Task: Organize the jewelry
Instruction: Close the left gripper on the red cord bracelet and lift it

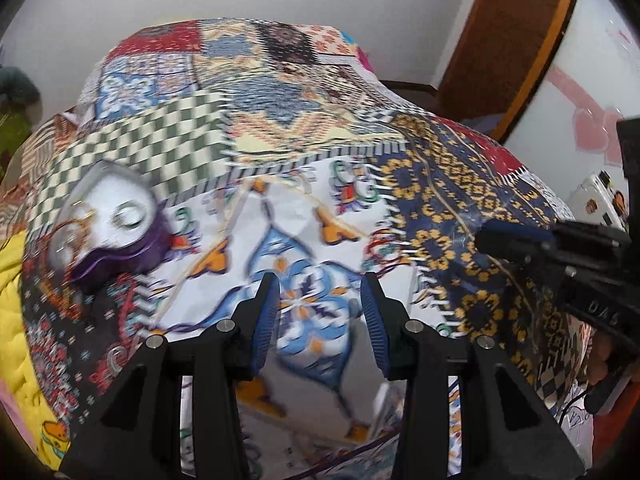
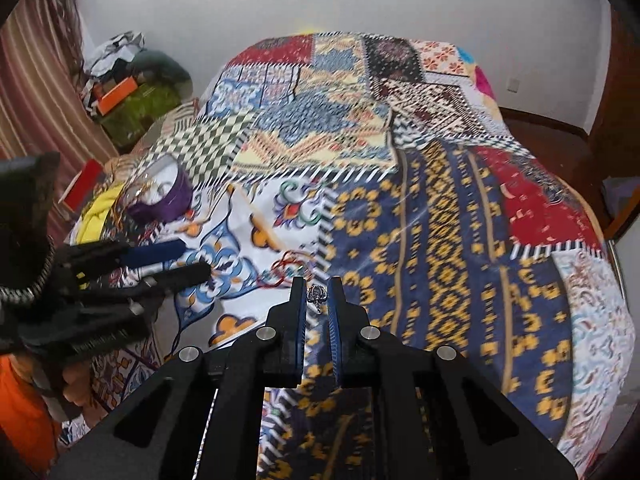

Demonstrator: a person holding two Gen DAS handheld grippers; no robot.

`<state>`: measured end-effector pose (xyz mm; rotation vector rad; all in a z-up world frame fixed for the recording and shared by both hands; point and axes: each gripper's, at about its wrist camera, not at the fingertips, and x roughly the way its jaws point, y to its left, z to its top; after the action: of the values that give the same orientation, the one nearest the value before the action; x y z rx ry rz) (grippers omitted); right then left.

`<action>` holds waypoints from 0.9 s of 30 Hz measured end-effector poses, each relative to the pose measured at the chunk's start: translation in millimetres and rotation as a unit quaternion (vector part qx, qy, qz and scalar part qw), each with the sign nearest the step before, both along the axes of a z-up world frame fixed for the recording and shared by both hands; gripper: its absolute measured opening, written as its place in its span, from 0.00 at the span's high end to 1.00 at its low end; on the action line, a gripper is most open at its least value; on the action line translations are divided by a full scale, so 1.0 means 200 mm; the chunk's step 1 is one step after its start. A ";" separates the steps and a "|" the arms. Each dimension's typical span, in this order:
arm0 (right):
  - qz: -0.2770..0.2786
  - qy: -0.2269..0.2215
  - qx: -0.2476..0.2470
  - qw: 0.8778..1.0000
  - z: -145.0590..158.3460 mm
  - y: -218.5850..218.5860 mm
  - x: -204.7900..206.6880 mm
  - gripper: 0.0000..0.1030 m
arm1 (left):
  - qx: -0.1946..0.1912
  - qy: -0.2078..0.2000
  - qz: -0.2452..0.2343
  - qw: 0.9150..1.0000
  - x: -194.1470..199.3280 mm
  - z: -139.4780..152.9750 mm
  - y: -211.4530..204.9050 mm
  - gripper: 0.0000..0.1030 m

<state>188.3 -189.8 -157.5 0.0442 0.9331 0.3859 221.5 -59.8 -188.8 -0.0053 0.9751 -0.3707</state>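
a patchwork bedspread (image 2: pixel 440 208) fills both views. a purple jewelry box (image 1: pixel 108 220), blurred, sits at left of the left view. left gripper (image 1: pixel 320 304) gapes wide, empty. right gripper (image 2: pixel 318 300), nearly closed, pinches a small silver pendant (image 2: pixel 317 295) at lower centre.

Lots of blur and cut-off bits here

The purple jewelry box (image 1: pixel 108 232) is smeared by motion blur in the left wrist view, so its contents can't be made out. The small silver piece (image 2: pixel 317 295) between the right gripper (image 2: pixel 318 300) fingers is too tiny to identify. Red thread (image 2: pixel 286 270) on the quilt (image 2: pixel 440 220) is blurry too. Both gripper bodies get cut off at the bottom edge.
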 end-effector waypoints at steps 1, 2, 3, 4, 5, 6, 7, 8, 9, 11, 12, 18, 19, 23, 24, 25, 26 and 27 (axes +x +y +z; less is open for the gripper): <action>-0.003 -0.002 0.002 1.000 0.00 -0.01 0.01 0.91 | 0.000 0.001 -0.006 1.000 0.01 0.00 -0.02 0.60; -0.006 -0.003 0.004 1.000 0.01 -0.03 0.01 0.91 | 0.001 0.004 -0.014 1.000 0.02 -0.01 -0.06 0.60; -0.008 -0.003 0.007 1.000 0.01 -0.04 0.02 0.91 | 0.002 0.005 -0.020 1.000 0.03 -0.02 -0.08 0.60; -0.009 -0.004 0.008 1.000 0.01 -0.05 0.03 0.91 | 0.004 0.008 -0.027 1.000 0.05 -0.03 -0.11 0.60; -0.012 -0.004 0.009 1.000 0.01 -0.05 0.03 0.91 | 0.006 0.010 -0.033 0.999 0.06 -0.04 -0.14 0.60; -0.013 -0.005 0.012 1.000 0.01 -0.06 0.04 0.91 | 0.008 0.011 -0.035 0.999 0.08 -0.06 -0.16 0.60; -0.013 -0.005 0.014 1.000 0.01 -0.07 0.04 0.91 | 0.012 0.010 -0.036 0.999 0.09 -0.07 -0.18 0.60; -0.014 -0.006 0.016 1.000 0.01 -0.08 0.04 0.91 | 0.016 0.012 -0.038 0.999 0.11 -0.09 -0.20 0.60; -0.014 -0.006 0.017 1.000 0.01 -0.09 0.04 0.91 | 0.018 0.019 -0.040 0.999 0.13 -0.11 -0.21 0.60; -0.013 -0.006 0.020 1.000 0.00 -0.09 0.05 0.91 | 0.020 0.034 -0.045 0.998 0.16 -0.15 -0.23 0.66; -0.013 -0.006 0.023 1.000 0.00 -0.10 0.05 0.91 | 0.023 0.031 -0.047 0.998 0.16 -0.15 -0.24 0.66; -0.011 -0.004 0.032 0.999 -0.01 -0.10 0.06 0.91 | 0.053 0.014 -0.061 0.997 0.15 -0.17 -0.29 0.84; -0.010 -0.004 0.032 0.999 -0.01 -0.10 0.07 0.91 | 0.053 0.015 -0.062 0.997 0.15 -0.17 -0.30 0.93; -0.011 -0.006 0.032 0.999 0.00 -0.11 0.06 0.91 | 0.048 0.017 -0.060 0.997 0.16 -0.18 -0.30 0.94; -0.012 -0.006 0.033 0.999 0.00 -0.12 0.06 0.91 | 0.047 0.017 -0.059 0.997 0.16 -0.17 -0.29 0.94; -0.013 -0.006 0.033 0.999 0.00 -0.12 0.05 0.91 | 0.044 0.018 -0.058 0.997 0.16 -0.17 -0.29 0.94; -0.014 -0.007 0.033 0.999 0.00 -0.13 0.05 0.91 | 0.043 0.019 -0.056 0.997 0.16 -0.17 -0.29 0.94; -0.014 -0.008 0.033 0.999 0.01 -0.13 0.05 0.91 | 0.041 0.019 -0.054 0.998 0.15 -0.16 -0.29 0.94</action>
<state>198.1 -215.8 -155.8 0.1145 0.9038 0.3910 252.4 -117.0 -221.2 0.1157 1.0301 -0.4316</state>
